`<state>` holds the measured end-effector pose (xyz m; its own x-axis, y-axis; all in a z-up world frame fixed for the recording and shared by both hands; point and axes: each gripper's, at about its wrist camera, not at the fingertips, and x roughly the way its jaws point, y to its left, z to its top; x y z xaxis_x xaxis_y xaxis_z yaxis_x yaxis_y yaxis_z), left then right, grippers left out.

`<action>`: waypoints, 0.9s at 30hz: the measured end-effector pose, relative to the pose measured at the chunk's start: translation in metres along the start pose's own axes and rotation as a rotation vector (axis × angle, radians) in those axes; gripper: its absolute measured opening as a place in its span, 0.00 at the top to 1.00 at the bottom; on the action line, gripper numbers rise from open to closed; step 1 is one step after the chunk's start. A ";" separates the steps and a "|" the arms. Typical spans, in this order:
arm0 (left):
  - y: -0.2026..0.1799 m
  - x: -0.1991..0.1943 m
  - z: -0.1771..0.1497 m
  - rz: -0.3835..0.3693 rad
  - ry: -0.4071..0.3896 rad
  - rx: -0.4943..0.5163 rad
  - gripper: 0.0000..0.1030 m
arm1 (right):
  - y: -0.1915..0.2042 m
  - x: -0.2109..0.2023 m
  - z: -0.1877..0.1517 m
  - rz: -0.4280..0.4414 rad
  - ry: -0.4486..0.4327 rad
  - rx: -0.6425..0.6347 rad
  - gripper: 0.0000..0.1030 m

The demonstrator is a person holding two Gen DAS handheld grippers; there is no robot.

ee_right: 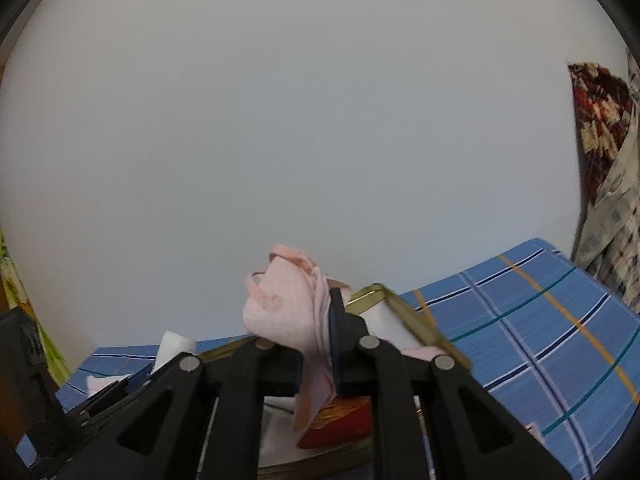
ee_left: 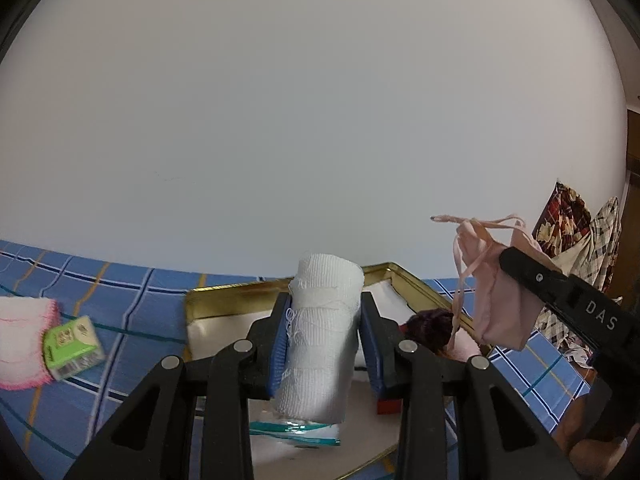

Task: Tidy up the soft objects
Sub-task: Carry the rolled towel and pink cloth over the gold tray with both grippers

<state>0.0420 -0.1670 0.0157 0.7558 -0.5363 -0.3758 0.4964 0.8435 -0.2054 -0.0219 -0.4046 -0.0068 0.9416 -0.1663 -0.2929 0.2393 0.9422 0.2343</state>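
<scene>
Left gripper (ee_left: 325, 344) is clenching an upright white gauze roll (ee_left: 320, 336) over the gold tray (ee_left: 224, 300). Right gripper (ee_right: 316, 344) is clamped tight on a pink mask (ee_right: 288, 312), straps dangling, above the tray's right end. A dark scrunchie (ee_left: 430, 326) is lying in the tray. A green pack (ee_left: 74, 346) and pink cloth (ee_left: 22, 340) are sitting on the blue checked sheet (ee_left: 132, 304), left of the tray.
</scene>
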 end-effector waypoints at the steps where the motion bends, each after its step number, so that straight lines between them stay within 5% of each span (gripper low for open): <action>1: -0.004 0.002 -0.001 0.006 0.003 0.006 0.65 | -0.003 0.000 0.001 -0.012 -0.001 -0.007 0.89; 27: -0.021 0.021 -0.015 0.076 0.066 0.077 0.65 | 0.002 0.043 -0.024 -0.131 0.128 -0.129 0.89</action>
<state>0.0407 -0.1954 -0.0013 0.7639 -0.4656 -0.4468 0.4719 0.8753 -0.1053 0.0136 -0.4027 -0.0409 0.8650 -0.2588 -0.4299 0.3172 0.9459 0.0687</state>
